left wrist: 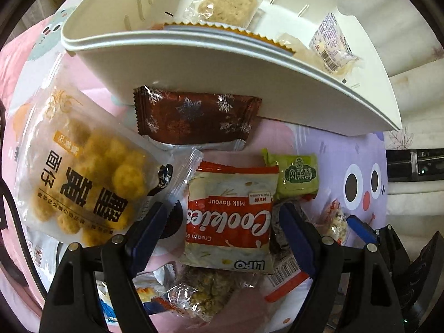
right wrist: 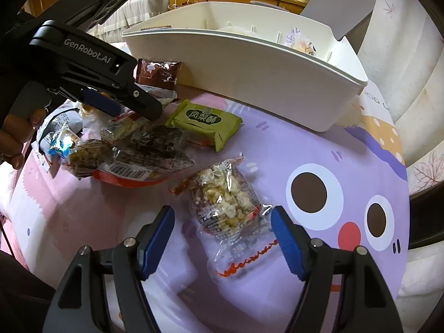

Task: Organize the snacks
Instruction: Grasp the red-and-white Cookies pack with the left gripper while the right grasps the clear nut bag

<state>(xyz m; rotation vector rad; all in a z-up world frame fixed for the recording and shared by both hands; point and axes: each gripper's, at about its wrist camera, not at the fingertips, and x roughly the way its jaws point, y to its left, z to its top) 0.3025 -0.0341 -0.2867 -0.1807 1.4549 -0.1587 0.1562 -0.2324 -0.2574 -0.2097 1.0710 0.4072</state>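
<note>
Snacks (left wrist: 230, 216) heaped beside white bin (left wrist: 194, 63); left hand-held gripper (left wrist: 224, 230) wide, right hand-held gripper (right wrist: 222, 230) wide.

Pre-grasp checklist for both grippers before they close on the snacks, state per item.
1. Left gripper open: ok, blue pads apart.
2. Left target between the fingers: ok, the Cookies pack sits in the gap, though it lies on other wrappers.
3. Right gripper open: ok.
4. Right target lined up: ok, the clear puffed-rice packet lies alone on the mat between the fingers.
5. Pads touching the packets: cannot tell in either view.
6. Room in the white bin: ok, only a few packets such as the rice cracker inside.
</note>
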